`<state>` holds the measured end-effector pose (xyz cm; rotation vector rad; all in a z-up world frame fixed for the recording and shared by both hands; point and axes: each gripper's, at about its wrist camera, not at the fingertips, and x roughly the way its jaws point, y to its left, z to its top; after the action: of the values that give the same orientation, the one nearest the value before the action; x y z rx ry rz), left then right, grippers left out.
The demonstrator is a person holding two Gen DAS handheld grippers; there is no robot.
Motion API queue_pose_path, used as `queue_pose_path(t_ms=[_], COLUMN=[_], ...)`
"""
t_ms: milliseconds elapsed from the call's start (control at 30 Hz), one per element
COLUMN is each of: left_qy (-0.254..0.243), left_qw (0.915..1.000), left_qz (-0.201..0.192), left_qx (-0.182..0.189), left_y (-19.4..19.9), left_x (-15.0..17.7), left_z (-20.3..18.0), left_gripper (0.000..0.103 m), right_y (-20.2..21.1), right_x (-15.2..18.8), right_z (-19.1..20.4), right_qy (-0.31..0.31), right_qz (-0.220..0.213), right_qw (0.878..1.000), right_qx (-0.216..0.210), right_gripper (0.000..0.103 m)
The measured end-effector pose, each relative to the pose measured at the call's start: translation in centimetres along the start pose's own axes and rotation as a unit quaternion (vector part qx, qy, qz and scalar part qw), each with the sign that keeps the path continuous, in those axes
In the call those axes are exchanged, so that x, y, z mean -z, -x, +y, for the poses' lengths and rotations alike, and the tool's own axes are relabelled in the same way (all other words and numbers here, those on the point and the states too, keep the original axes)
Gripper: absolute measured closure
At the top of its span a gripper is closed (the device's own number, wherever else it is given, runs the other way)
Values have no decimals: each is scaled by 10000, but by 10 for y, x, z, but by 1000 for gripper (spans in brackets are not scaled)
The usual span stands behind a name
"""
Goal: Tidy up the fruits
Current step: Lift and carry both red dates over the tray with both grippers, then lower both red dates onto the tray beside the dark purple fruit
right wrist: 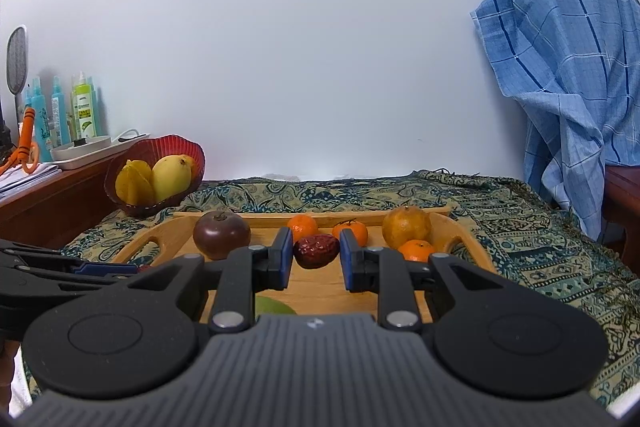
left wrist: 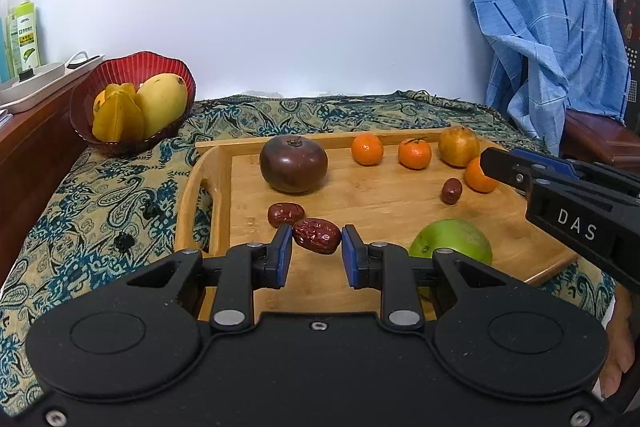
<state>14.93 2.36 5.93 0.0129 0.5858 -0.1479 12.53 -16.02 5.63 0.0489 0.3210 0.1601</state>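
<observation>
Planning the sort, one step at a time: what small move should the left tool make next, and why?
Probably close a little: the left tool has its blue pads either side of a wrinkled dark-red date on the wooden tray, with a slight gap showing at the right pad.

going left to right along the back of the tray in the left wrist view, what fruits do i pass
dark purple fruit → first tangerine → second tangerine → yellow-brown round fruit, all on the wooden tray

Both low, wall-facing, sharing tray (left wrist: 212, 147)
</observation>
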Motion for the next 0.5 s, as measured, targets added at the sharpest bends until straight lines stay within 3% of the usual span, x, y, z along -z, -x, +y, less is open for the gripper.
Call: queue_pose_path(t_ms=[500], left_qy=[182], left_qw=[9990], left_qz=[398], left_qx=[50], left_y=[-44], left_x=[-9], left_z=[5], left_gripper=[78], right_y=[-44], right_x=[-3], right_z=[-11], right_qy=[-183], right_qz=[550], right_qw=[9983], right_qx=[-41], right_gripper=[74])
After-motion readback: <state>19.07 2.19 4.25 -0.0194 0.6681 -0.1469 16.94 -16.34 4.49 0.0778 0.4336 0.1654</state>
